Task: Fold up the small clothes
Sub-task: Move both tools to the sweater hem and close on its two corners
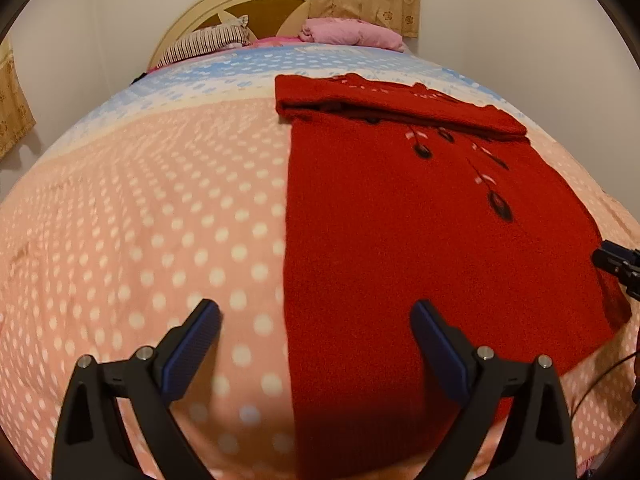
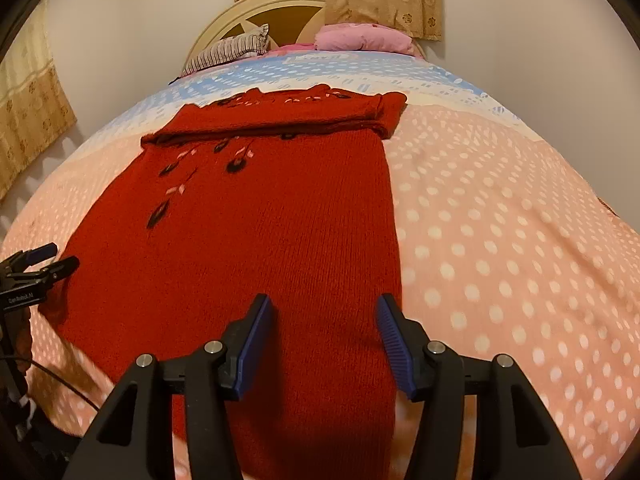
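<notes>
Left gripper (image 1: 316,320) spread, right gripper (image 2: 325,312) spread over red sweater (image 2: 256,240), its near hem cut off, sleeves folded under.

The left gripper (image 1: 316,316) hovers with its blue-padded fingers (image 1: 192,350) spread wide and nothing between them, while the right gripper (image 2: 325,312) hangs level beside it, jaws parted more narrowly, likewise empty.

Home bedroom, bed (image 1: 160,200), headboard (image 1: 224,4), pillows (image 1: 352,32)
</notes>
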`<state>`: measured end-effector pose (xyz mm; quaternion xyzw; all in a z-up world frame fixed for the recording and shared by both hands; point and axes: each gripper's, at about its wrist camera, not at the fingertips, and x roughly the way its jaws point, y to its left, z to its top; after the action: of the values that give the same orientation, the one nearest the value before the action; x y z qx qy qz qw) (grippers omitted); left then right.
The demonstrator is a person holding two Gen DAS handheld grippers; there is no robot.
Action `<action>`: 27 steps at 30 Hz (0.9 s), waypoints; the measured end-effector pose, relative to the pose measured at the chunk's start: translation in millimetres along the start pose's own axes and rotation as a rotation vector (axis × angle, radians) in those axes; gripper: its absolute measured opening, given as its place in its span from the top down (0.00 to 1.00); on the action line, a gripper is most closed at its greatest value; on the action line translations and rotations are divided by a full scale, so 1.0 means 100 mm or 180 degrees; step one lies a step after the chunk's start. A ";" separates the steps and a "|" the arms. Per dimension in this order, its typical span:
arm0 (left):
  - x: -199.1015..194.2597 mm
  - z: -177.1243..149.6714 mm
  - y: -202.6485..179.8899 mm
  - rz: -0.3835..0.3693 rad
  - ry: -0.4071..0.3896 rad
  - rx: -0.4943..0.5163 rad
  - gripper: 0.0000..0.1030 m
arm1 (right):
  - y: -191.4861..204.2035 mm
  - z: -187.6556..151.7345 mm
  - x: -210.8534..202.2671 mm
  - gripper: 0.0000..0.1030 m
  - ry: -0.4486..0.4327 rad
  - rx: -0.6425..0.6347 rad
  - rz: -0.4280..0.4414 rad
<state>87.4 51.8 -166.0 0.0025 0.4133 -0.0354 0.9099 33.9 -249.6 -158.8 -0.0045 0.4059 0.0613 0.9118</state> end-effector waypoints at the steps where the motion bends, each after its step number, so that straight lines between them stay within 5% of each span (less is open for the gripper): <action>1: -0.02 -0.03 -0.01 -0.0026 0.0007 -0.0008 0.05 | 0.01 -0.03 -0.02 0.46 0.0006 -0.0017 -0.0007; 15: -0.26 -0.30 -0.08 -0.0201 0.0011 0.0049 0.32 | -0.16 -0.45 -0.28 0.42 0.0066 0.0148 -0.0018; 27: -0.29 -0.35 0.03 -0.0077 0.0039 -0.0142 0.35 | -0.19 -0.54 -0.33 0.43 0.0062 0.0286 0.0162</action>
<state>41.9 57.3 -167.2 -0.0226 0.4195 -0.0372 0.9067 -25.4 -274.7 -171.2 0.0461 0.4171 0.0662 0.9053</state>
